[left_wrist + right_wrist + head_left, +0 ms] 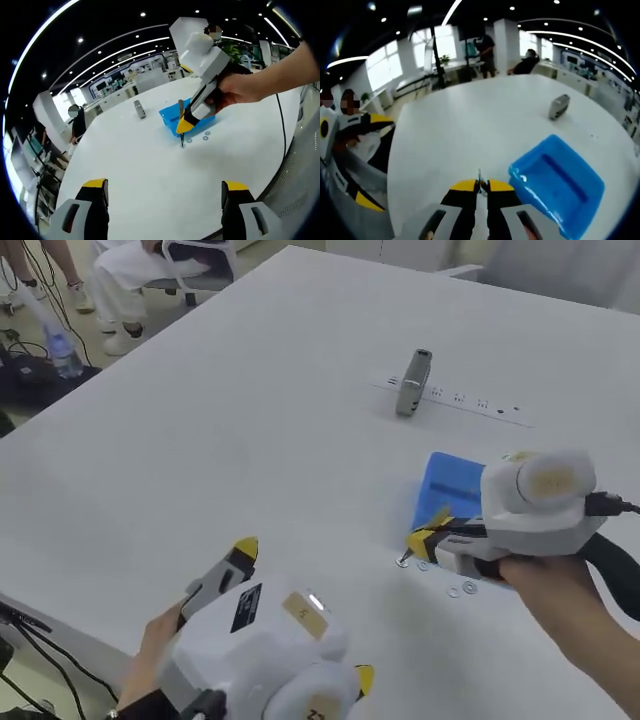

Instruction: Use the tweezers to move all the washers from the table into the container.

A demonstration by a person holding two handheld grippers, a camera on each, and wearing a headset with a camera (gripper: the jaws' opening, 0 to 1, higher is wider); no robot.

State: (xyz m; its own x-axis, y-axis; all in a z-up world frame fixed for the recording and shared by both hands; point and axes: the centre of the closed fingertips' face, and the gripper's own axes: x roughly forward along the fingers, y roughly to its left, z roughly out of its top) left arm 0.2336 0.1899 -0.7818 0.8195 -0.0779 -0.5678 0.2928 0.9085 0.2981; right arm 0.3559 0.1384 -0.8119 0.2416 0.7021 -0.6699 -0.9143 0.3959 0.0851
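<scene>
Tweezers (pixel 181 120) sit clamped in my right gripper (pixel 481 186), tip down at the table (pixel 250 440) among the washers (pixel 469 587), which lie loose at the blue container's (pixel 445 485) six o'clock in the head view. My left gripper (pixel 165 192) hangs released, holding nothing, at seven o'clock of that view.

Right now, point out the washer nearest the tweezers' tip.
The leftmost washer in the head view, lying right at the tip of the tweezers. The other three lie farther right, away from the tip.
</scene>
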